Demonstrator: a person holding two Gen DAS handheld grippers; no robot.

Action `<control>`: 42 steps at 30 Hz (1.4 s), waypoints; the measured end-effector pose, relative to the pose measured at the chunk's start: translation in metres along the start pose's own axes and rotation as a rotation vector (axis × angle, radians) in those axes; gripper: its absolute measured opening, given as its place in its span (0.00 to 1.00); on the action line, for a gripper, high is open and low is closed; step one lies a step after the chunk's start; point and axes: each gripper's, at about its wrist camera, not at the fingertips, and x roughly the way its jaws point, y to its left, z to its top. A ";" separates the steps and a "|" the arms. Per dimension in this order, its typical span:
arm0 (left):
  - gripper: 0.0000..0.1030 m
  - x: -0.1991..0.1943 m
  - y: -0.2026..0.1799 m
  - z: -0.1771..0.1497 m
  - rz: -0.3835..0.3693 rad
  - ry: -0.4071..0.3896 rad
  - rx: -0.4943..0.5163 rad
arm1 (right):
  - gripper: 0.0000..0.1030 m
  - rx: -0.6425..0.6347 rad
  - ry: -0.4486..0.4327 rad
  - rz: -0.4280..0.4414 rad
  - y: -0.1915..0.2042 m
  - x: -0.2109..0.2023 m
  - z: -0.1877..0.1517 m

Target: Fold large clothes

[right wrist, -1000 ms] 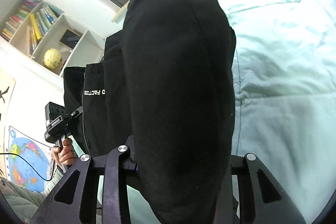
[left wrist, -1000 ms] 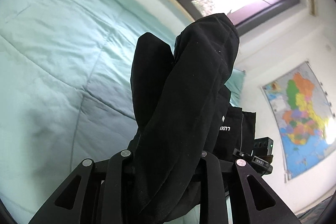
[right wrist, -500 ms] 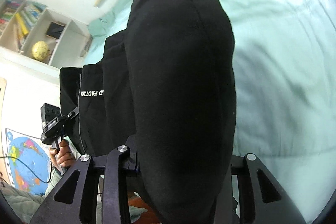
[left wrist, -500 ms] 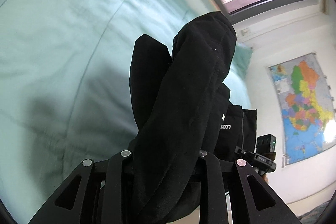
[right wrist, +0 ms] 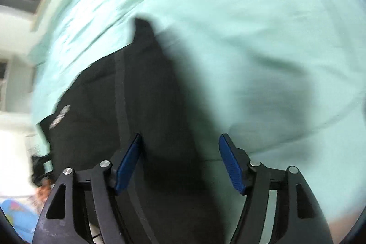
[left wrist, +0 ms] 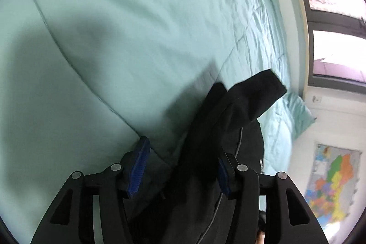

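You're letting go, both grippers [left wrist: 180, 169] [right wrist: 180, 167] just opening, fingers apart, the soft, floppy black garment [left wrist: 231, 120] sagging between them.

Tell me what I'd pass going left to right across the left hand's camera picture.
Pale green quilted bedspread → blue ribbed pad of the left gripper → black fabric garment → dark-framed window; lower down at the far right, a colourful wall map.
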 end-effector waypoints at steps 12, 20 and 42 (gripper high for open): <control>0.61 -0.026 -0.159 -0.086 0.187 -0.121 0.590 | 0.73 -0.446 -0.123 -0.104 0.118 -0.050 -0.040; 0.63 0.071 -0.126 -0.107 0.347 0.015 0.516 | 0.73 -0.405 0.050 -0.179 0.115 0.034 -0.045; 0.65 0.012 -0.192 -0.143 0.489 -0.059 0.673 | 0.85 -0.267 0.248 -0.225 0.100 0.014 -0.030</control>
